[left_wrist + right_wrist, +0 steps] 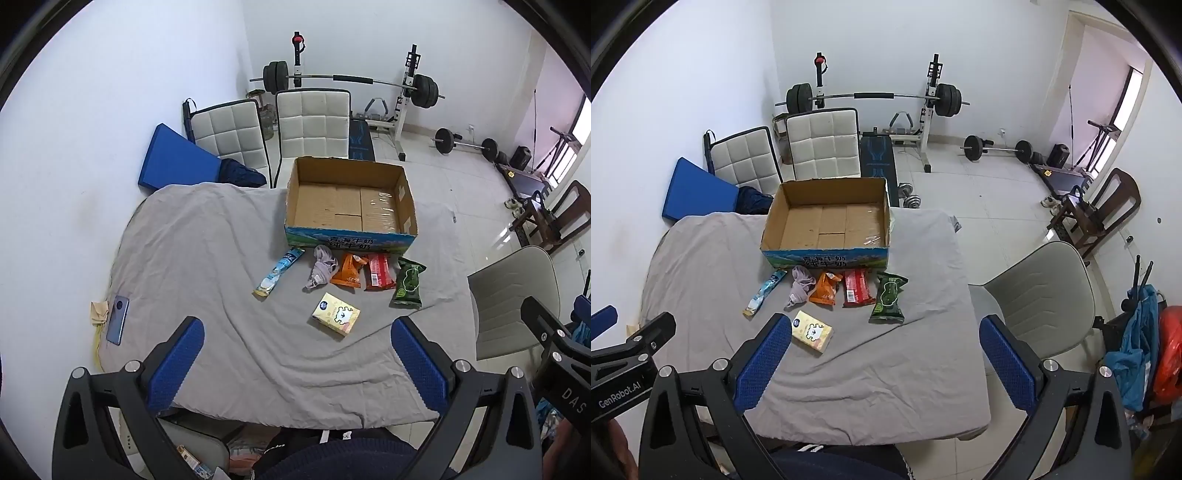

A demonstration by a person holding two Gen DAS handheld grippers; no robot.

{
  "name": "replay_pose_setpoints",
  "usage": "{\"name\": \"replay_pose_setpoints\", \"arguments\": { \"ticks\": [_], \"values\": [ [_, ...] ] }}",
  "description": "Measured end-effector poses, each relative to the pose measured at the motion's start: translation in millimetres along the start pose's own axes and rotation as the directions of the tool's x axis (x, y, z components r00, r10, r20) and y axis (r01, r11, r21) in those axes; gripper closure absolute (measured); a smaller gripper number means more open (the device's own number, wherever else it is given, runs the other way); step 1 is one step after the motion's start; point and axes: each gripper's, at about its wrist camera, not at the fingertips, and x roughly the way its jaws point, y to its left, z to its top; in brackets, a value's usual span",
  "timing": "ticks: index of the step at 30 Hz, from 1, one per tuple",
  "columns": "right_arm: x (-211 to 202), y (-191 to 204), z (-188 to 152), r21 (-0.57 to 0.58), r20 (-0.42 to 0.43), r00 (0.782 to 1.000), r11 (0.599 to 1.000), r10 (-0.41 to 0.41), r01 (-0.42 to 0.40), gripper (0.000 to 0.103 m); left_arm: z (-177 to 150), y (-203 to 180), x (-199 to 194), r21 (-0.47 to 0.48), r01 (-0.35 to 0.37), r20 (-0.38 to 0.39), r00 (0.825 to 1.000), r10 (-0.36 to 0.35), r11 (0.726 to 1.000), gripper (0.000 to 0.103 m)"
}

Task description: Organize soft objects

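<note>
Both the left gripper (297,345) and right gripper (882,343) are hovering released and empty, while the light, limp, crumpled grey cloth (320,268) is lying mid-frame before the open cardboard box (351,203), likely best pinched at its bunched top

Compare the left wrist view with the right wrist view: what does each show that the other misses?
Only the left wrist view shows the phone at the table's left edge. Only the right wrist view shows the dumbbells on the floor behind the box, and the blue and orange bags at far right. Both show the empty cardboard box, the row of soft packets in front of it, the yellow tissue pack, and both tools open: left tool, right tool.
</note>
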Motion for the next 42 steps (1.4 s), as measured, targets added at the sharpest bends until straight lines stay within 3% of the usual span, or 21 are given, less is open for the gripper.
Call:
{"name": "replay_pose_setpoints", "arguments": {
  "ticks": [42],
  "values": [
    [14,-3,12,-0.014,0.023,1.000,1.000,0.020,-0.020,0.000,12,-10,-4,-0.021,-0.013,0.032,0.999,0.013,1.000,0.000]
  ]
}}
